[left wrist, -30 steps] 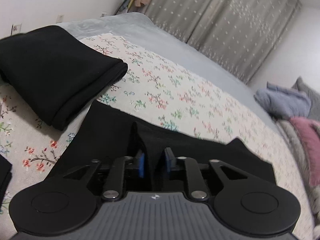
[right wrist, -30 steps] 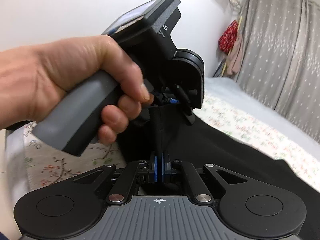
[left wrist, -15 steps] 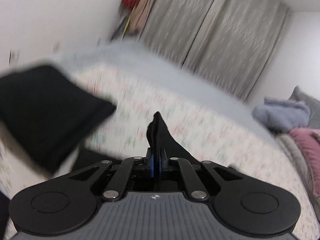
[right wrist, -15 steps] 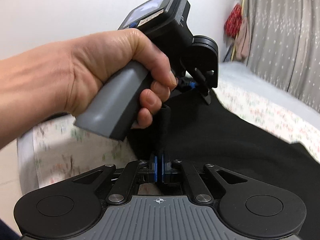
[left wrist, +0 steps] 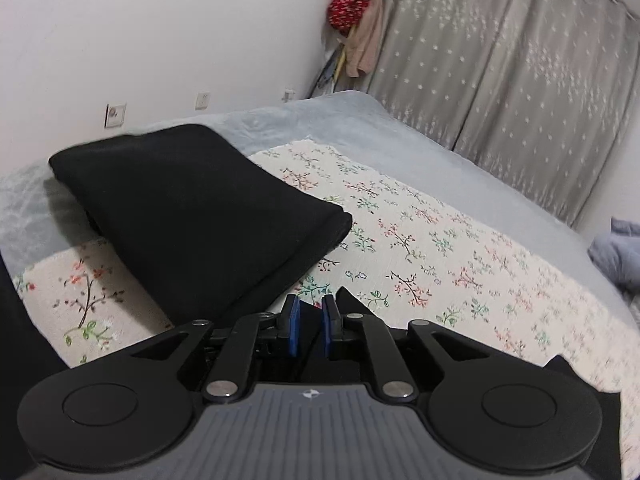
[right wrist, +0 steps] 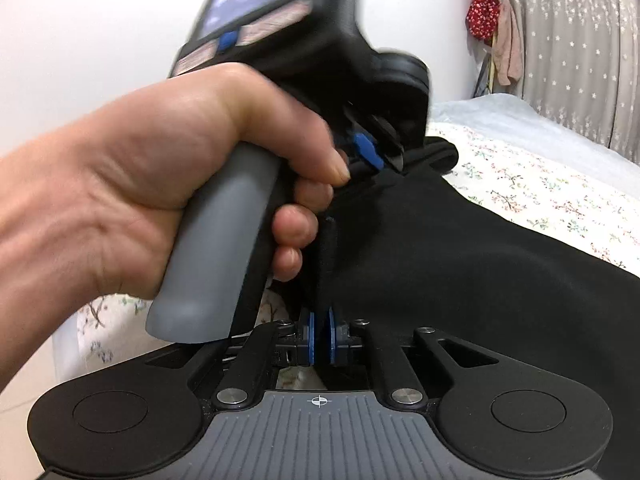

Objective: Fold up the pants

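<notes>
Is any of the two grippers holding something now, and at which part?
The right gripper has an edge fold of the black pants between its fingers; both have just been opening. The left gripper is open and holds nothing, the pants' edge below it.

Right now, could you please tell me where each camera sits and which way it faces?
Left wrist: on the left gripper, looking down along its parted blue pads over the black pants to a folded black garment on the floral sheet.
Right wrist: on the right gripper, pads around a pants edge, facing the person's left hand.
Shared: pants, floral sheet, grey curtain, red hanging bag.
</notes>
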The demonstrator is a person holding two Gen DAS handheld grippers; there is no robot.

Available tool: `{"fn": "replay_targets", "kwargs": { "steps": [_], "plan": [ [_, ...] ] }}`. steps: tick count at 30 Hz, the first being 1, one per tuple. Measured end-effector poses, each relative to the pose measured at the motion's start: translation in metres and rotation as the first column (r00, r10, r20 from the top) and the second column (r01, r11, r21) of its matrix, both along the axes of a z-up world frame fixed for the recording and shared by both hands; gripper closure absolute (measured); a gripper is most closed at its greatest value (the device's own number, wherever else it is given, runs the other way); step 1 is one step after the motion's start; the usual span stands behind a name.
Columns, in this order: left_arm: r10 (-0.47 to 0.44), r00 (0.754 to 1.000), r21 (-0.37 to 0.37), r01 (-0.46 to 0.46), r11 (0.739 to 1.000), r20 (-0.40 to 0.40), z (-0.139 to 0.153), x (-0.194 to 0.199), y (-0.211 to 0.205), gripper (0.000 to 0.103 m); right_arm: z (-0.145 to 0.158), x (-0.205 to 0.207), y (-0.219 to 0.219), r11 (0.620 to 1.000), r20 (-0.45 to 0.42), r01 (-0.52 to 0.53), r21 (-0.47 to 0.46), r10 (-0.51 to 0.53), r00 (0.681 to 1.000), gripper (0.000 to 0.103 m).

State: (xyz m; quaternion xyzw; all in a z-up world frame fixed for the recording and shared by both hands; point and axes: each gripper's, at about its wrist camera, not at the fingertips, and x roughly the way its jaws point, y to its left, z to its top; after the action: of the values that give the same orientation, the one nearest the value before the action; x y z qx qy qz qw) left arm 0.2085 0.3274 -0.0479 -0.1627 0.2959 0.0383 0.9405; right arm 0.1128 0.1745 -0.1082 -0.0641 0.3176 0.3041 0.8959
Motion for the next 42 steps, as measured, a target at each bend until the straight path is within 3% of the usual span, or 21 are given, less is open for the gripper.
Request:
{"fn": "replay_targets", "kwargs": {
  "steps": [3, 4, 6, 8, 10, 13, 14, 16, 20, 21, 23, 26, 30, 32, 35, 37, 39, 41, 42],
  "plan": [
    [0.013, 1.0, 0.003, -0.013, 1.0, -0.009, 0.004, -0.003, 0.004, 0.08, 0.003, -0.012, -0.015, 0.998, -0.017, -0.028, 0.058, 0.029, 0.999, 0.091],
    [0.013, 1.0, 0.002, -0.013, 1.0, -0.005, 0.008, -0.006, 0.004, 0.08, 0.007, -0.015, -0.023, 0.997, -0.024, -0.03, 0.073, 0.032, 0.999, 0.083],
    [0.02, 1.0, 0.021, -0.02, 1.0, 0.004, 0.017, -0.01, -0.002, 0.08, 0.017, -0.027, -0.05, 0.994, 0.001, -0.02, 0.112, 0.02, 1.0, 0.064],
    [0.034, 0.999, 0.074, -0.035, 0.997, 0.016, 0.028, -0.021, -0.004, 0.078, 0.025, -0.047, -0.077, 0.994, 0.045, 0.003, 0.113, -0.008, 0.999, 0.034],
    [0.02, 1.0, 0.063, -0.021, 0.998, 0.021, 0.027, -0.018, -0.012, 0.077, 0.027, -0.063, -0.105, 0.997, 0.073, 0.016, 0.081, -0.022, 0.997, 0.031],
    [-0.094, 0.995, -0.094, 0.096, 0.991, 0.025, 0.023, -0.028, -0.02, 0.077, 0.019, -0.074, -0.14, 0.997, 0.076, 0.07, -0.044, -0.066, 0.995, 0.031],
    [-0.14, 0.99, -0.109, 0.14, 0.984, 0.003, 0.018, -0.028, -0.029, 0.077, 0.016, -0.078, -0.151, 0.992, 0.078, 0.095, -0.082, -0.088, 0.993, 0.032],
    [-0.205, 0.975, -0.069, 0.199, 0.978, -0.09, 0.007, -0.024, -0.05, 0.077, 0.01, -0.081, -0.174, 0.985, 0.054, 0.13, -0.113, -0.124, 0.991, 0.035],
    [-0.245, 0.932, 0.046, 0.267, 0.963, -0.268, -0.024, -0.017, -0.072, 0.077, 0.003, -0.08, -0.184, 0.97, 0.044, 0.137, -0.2, -0.131, 0.99, 0.055],
    [-0.246, 0.929, 0.065, 0.274, 0.959, -0.277, -0.031, -0.016, -0.07, 0.078, 0.004, -0.083, -0.18, 0.965, 0.055, 0.119, -0.235, -0.109, 0.992, 0.057],
    [-0.254, 0.93, 0.044, 0.275, 0.96, -0.264, -0.034, -0.017, -0.059, 0.08, 0.006, -0.082, -0.181, 0.96, 0.043, 0.095, -0.265, -0.086, 0.995, 0.079],
    [-0.243, 0.934, 0.03, 0.26, 0.965, -0.263, -0.036, -0.02, -0.045, 0.086, 0.022, -0.076, -0.206, 0.976, -0.028, 0.095, -0.193, -0.103, 0.994, 0.09],
    [-0.244, 0.933, 0.052, 0.266, 0.962, -0.266, -0.034, -0.022, -0.048, 0.087, 0.024, -0.077, -0.232, 0.977, -0.064, 0.121, -0.177, -0.134, 0.989, 0.092],
    [-0.249, 0.93, 0.094, 0.282, 0.955, -0.27, -0.033, -0.023, -0.053, 0.087, 0.014, -0.085, -0.231, 0.968, -0.075, 0.081, -0.236, -0.102, 0.992, 0.091],
    [-0.257, 0.928, 0.1, 0.292, 0.951, -0.269, -0.034, -0.023, -0.054, 0.087, 0.01, -0.097, -0.23, 0.923, 0.06, 0.147, -0.356, -0.135, 0.989, 0.061],
    [-0.261, 0.928, 0.078, 0.29, 0.954, -0.266, -0.036, -0.02, -0.051, 0.087, 0.018, -0.101, -0.232, 0.898, 0.143, 0.225, -0.378, -0.184, 0.973, 0.062],
    [-0.268, 0.926, 0.069, 0.296, 0.953, -0.265, -0.036, -0.02, -0.05, 0.087, 0.021, -0.103, -0.233, 0.886, 0.171, 0.238, -0.399, -0.183, 0.968, 0.064],
    [-0.279, 0.923, 0.069, 0.307, 0.949, -0.265, -0.038, -0.018, -0.048, 0.089, 0.013, -0.102, -0.227, 0.85, 0.179, 0.224, -0.477, -0.156, 0.971, 0.103],
    [-0.282, 0.922, 0.069, 0.31, 0.948, -0.266, -0.037, -0.017, -0.046, 0.089, 0.012, -0.102, -0.225, 0.836, 0.206, 0.243, -0.493, -0.16, 0.965, 0.103]
  ]
}}
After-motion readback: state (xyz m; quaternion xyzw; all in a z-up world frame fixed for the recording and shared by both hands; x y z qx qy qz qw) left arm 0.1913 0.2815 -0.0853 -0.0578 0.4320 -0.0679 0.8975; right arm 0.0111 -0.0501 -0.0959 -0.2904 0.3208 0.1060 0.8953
